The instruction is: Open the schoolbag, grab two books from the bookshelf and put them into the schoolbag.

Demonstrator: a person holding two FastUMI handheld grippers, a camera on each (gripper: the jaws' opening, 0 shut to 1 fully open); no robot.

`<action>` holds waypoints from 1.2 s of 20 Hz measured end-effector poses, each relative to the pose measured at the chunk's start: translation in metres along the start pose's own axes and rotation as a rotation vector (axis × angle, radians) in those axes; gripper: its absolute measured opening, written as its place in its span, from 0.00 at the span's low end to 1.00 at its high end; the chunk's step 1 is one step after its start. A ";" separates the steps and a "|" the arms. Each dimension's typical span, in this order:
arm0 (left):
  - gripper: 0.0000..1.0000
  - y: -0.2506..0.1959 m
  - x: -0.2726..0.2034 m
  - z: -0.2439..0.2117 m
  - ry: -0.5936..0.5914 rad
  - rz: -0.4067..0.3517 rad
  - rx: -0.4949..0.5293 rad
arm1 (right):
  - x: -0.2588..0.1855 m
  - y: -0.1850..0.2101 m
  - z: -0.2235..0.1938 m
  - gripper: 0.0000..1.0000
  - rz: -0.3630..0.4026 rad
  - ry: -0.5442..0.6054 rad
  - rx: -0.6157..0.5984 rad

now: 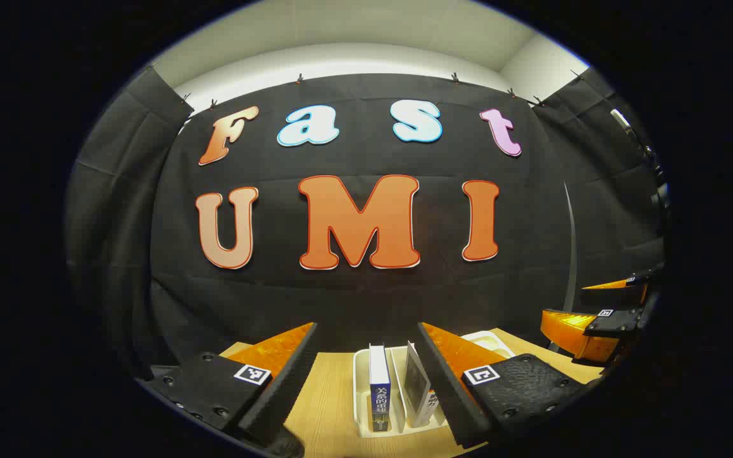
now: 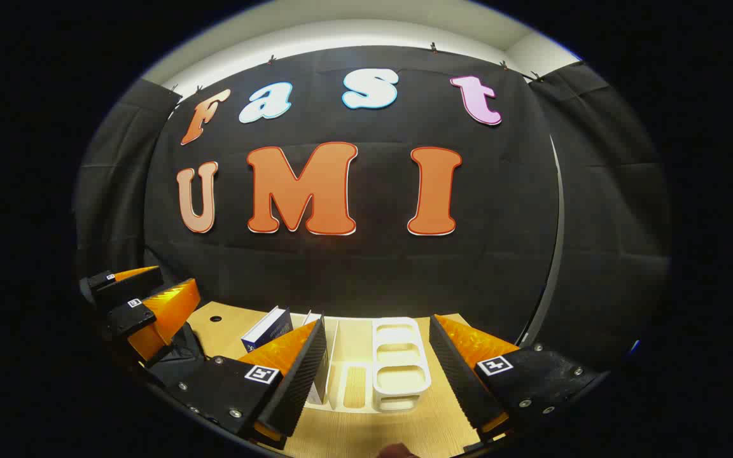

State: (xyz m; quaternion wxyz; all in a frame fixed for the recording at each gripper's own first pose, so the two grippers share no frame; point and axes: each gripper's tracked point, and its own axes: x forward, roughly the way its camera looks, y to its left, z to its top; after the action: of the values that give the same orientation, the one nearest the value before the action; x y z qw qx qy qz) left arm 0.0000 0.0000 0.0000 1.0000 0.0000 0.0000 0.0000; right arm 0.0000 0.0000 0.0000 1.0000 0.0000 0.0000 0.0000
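Observation:
A white bookshelf rack (image 1: 360, 388) stands on the wooden table, between the fingers of my open left gripper (image 1: 368, 327). A blue book (image 1: 379, 381) stands upright in it, and a pale book (image 1: 416, 381) leans beside it. Nothing is held. In the right gripper view, my right gripper (image 2: 379, 318) is also open, with the rack's empty white compartments (image 2: 398, 356) between its fingers. The blue book (image 2: 268, 327) sits left of its left finger there. Each gripper also appears at the edge of the other's view: the right gripper (image 1: 595, 308) and the left gripper (image 2: 150, 289).
The wooden table (image 1: 328, 401) runs back to the black cloth wall just behind the rack. A small round hole (image 2: 216, 317) marks the tabletop left of the books. A pale pole (image 2: 554, 242) rises along the wall at the right.

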 end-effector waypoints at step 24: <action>0.95 0.014 -0.009 -0.006 -0.001 0.065 0.136 | 0.009 -0.002 -0.010 0.97 0.034 -0.008 -0.010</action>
State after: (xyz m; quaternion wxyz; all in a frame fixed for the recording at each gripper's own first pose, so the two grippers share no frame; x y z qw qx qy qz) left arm -0.0090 0.0143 -0.0059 0.9972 0.0678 -0.0004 0.0325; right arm 0.0090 -0.0015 -0.0100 0.9998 -0.0049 -0.0039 0.0172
